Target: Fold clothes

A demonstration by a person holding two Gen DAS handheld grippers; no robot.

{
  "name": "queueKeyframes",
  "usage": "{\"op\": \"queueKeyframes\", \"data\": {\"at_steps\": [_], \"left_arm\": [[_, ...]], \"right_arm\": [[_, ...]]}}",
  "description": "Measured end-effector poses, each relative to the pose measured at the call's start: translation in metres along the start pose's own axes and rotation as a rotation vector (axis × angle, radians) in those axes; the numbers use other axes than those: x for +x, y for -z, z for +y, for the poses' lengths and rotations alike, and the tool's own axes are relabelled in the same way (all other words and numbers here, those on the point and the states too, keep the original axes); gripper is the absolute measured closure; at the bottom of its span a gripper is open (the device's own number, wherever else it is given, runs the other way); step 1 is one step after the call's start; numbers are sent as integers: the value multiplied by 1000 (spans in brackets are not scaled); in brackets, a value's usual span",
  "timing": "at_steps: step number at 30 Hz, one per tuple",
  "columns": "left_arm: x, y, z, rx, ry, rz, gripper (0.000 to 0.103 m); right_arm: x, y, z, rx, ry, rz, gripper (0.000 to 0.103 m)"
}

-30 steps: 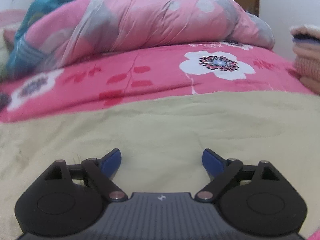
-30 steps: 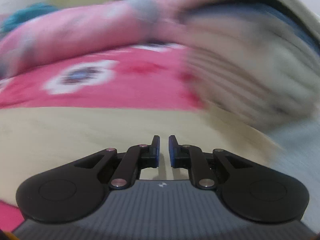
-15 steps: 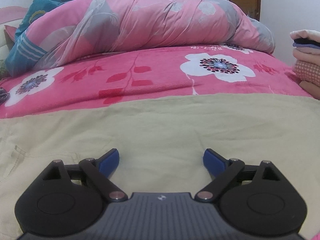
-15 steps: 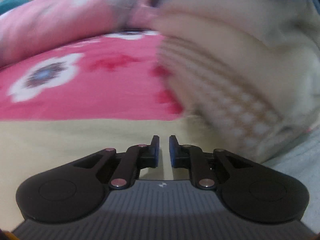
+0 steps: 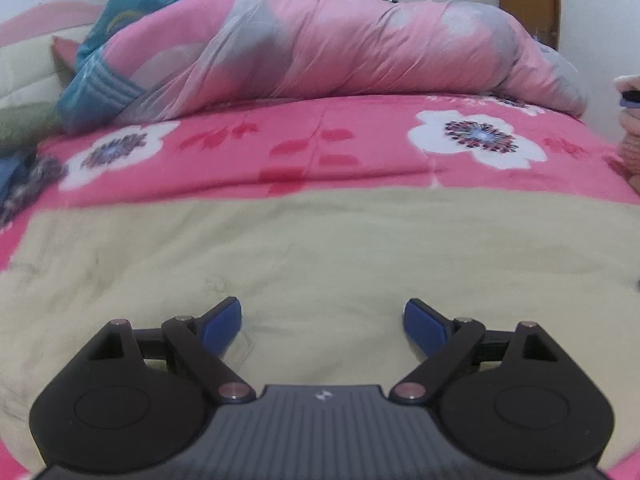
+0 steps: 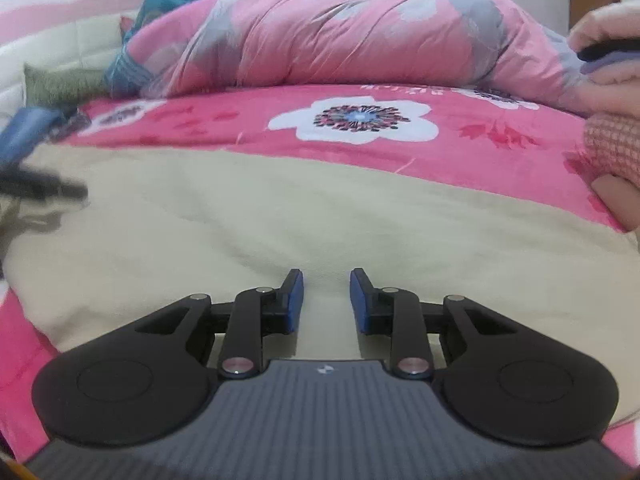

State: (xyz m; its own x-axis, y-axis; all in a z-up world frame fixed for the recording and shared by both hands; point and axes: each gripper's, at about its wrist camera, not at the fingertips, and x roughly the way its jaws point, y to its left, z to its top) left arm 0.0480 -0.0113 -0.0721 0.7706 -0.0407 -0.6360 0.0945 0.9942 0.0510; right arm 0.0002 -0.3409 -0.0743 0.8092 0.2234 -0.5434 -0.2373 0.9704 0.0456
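Observation:
A beige garment [image 5: 320, 256] [image 6: 280, 216] lies spread flat across the pink flowered bedspread [image 5: 320, 148] [image 6: 480, 136]. My left gripper [image 5: 322, 320] hangs open and wide just above the cloth, nothing between its blue pads. My right gripper [image 6: 326, 300] hovers over the same garment; its jaws are opening, with a narrow gap and nothing between them. A stack of folded clothes [image 6: 612, 96] [image 5: 630, 120], pink knit with a purple and dark layer, sits at the right edge of both views.
A rolled pink and grey quilt [image 5: 340, 48] [image 6: 352, 40] lies across the far side of the bed, with teal fabric [image 5: 120, 40] behind it at the left. Dark blurred clothing [image 6: 36, 160] lies at the bed's left. A wooden door frame [image 5: 528, 0] stands behind.
The right gripper swung left, away from the folded stack that filled its view, and its jaws parted. The left gripper barely shifted and stayed open.

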Motion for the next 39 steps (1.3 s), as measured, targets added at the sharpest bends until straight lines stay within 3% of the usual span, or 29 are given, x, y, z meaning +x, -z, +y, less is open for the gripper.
{"op": "queueKeyframes", "data": {"at_steps": [3, 19, 31, 39], "left_arm": [[2, 8, -4, 15, -25, -46, 9], [5, 10, -9, 40, -58, -49, 7], [4, 12, -8, 35, -78, -45, 4], [2, 13, -10, 29, -108, -49, 1]], "right_arm": [[1, 6, 2, -5, 3, -30, 77], [-2, 16, -10, 52, -19, -36, 77], [1, 9, 13, -4, 89, 7, 76], [-5, 13, 8, 12, 74, -14, 76]]}}
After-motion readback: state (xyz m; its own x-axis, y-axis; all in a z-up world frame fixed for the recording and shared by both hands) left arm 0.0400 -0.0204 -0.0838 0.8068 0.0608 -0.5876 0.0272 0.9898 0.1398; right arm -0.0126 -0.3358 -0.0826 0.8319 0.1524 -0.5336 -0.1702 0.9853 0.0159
